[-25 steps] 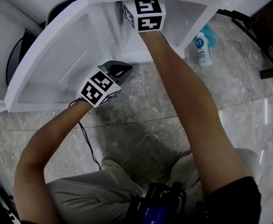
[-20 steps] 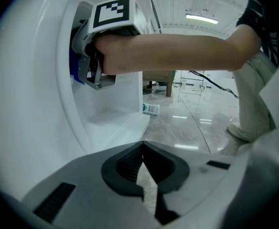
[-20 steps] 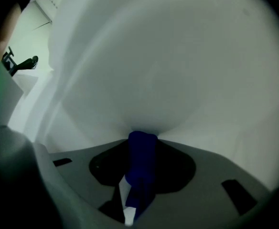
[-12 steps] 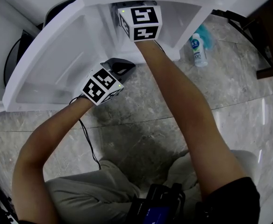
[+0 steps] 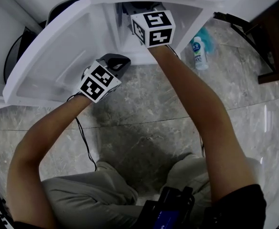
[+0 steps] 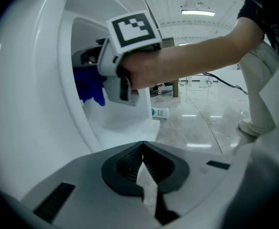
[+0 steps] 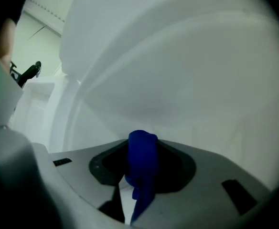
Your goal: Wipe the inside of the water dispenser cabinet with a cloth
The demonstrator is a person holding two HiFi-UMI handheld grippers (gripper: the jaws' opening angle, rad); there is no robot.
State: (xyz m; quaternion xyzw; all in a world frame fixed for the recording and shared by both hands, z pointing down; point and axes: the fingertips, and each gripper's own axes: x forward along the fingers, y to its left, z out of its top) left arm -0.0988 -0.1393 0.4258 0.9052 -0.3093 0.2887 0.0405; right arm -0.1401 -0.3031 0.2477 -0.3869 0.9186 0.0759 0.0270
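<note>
Right gripper (image 7: 144, 166): jaws grasped a blue cloth (image 7: 142, 151), a soft rolled wad that stood up between the dark ribbed pads, with a loose tail that hung below them.
Left gripper (image 6: 143, 159): jaws were clenched together and empty, their black grooved pads meeting in a point, outside the cabinet.
Water dispenser cabinet (image 7: 177, 70): smooth white moulded plastic with rounded corners; its curved inner wall filled the space just ahead of the right jaws.
Open door (image 5: 53, 61): a white panel with shallow moulded recesses, to the left of the left jaws.
Marker cubes: a white cube printed with black squares sat on each gripper, the right one (image 5: 154, 28) at the cabinet mouth.
Head view only: bare forearms reaching from a crouch, a thin black cable (image 5: 84, 137) across the glossy grey marbled floor (image 5: 144, 128), and a small white bottle (image 5: 198, 54) to the right of the cabinet. The cloth was out of sight in this view.
Left gripper view only: ahead of and above its jaws, the right gripper from the side, the cloth dangling inside the opening, with the bottle lying further on.
Right gripper view only: the cloth's fold close up, with the dim white interior beyond.
</note>
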